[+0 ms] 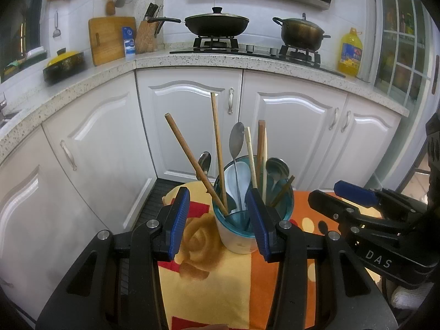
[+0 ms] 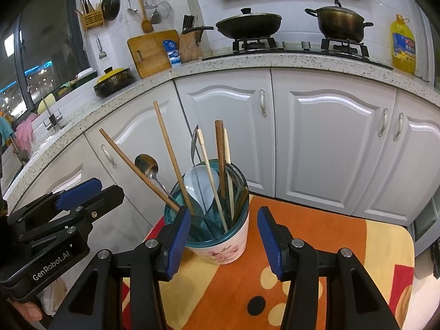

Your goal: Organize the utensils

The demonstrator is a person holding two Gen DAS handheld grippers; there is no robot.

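A white floral cup with a teal rim (image 1: pixel 239 236) (image 2: pixel 220 243) stands on a small table with an orange and yellow cloth (image 1: pixel 220 283) (image 2: pixel 316 261). It holds several chopsticks (image 1: pixel 218 148) (image 2: pixel 172 154), metal spoons (image 1: pixel 236 143) (image 2: pixel 147 165) and a white ceramic spoon (image 1: pixel 236 181) (image 2: pixel 199 185). My left gripper (image 1: pixel 220 220) is open, its fingers on either side of the cup and just in front of it. My right gripper (image 2: pixel 224 240) is open and empty, close in front of the cup.
White cabinet doors (image 1: pixel 189 126) (image 2: pixel 330 143) stand behind the table under a speckled counter (image 1: pixel 247 63) (image 2: pixel 275 62). On the counter are a wok (image 1: pixel 217 24), a pot (image 1: pixel 301 34), an oil bottle (image 1: pixel 349 52), a knife block (image 1: pixel 147 35) and a cutting board (image 1: pixel 108 40).
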